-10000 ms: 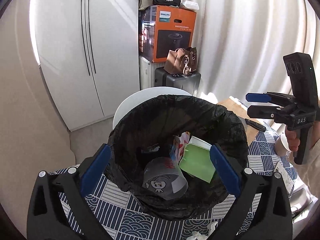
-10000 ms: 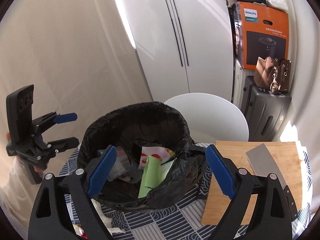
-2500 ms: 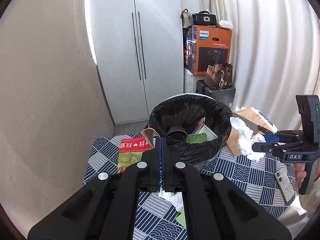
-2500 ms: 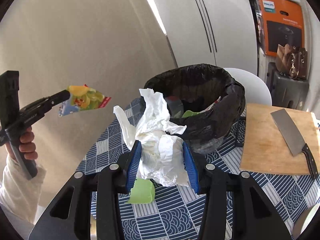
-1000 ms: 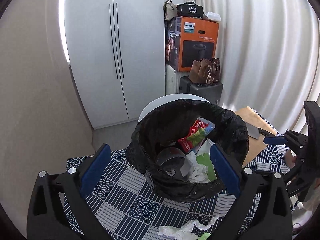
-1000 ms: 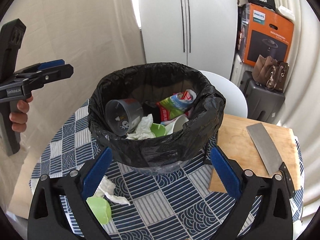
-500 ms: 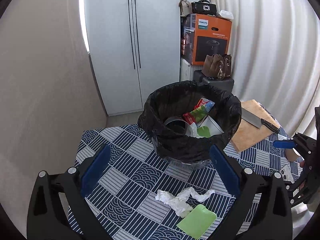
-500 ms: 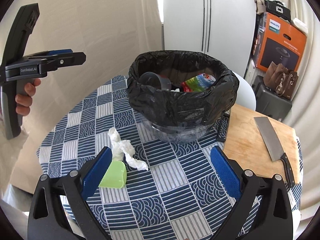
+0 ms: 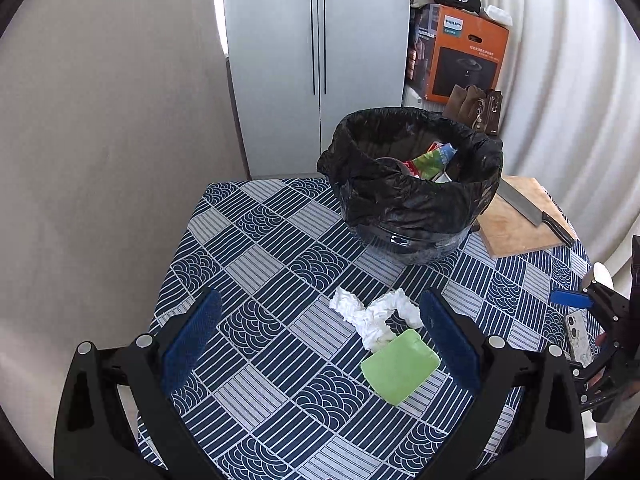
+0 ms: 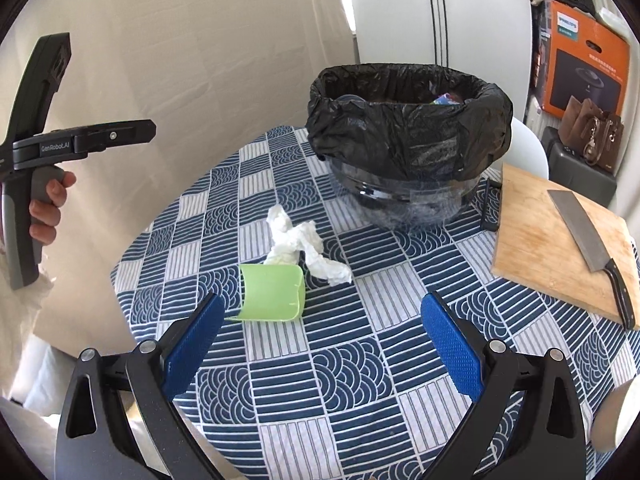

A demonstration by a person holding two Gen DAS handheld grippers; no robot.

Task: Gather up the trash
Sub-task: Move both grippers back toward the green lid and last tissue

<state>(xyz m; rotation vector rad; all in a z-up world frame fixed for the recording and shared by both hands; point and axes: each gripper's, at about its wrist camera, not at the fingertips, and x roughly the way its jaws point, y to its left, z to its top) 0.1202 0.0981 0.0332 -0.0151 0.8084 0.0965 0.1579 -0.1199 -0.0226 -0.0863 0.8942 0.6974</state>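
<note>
Both grippers hang above the table with nothing in them. The left gripper (image 9: 320, 344) has its blue pads spread wide, and the crumpled tissue (image 9: 374, 316) lies on the cloth between them, toward the right pad. Touching the tissue's near end is a green cup (image 9: 400, 364), flattened on its side, just beside that same right pad.

From the other side, the right gripper (image 10: 320, 344) is also spread wide open. The green cup (image 10: 274, 292) sits just ahead of its left pad, open mouth facing the gripper, with the tissue (image 10: 300, 246) right behind it, between the cup and the bin.

The bin (image 10: 408, 140), lined with a black bag, stands on the far part of the table. A colourful wrapper (image 9: 432, 158) and other rubbish show inside it. To the right of the bin, just beside it, lies a wooden cutting board (image 10: 552, 240) with a cleaver (image 10: 588, 236) flat on top.

The table (image 9: 256, 248) wears a blue-and-white patterned cloth. A phone (image 9: 578, 338) rests at its right edge, well apart from the bin. Behind the bin are a white wardrobe (image 9: 316, 60), an orange box (image 9: 460, 56), a brown handbag (image 9: 476, 112) and a pale curtain (image 9: 560, 80).
</note>
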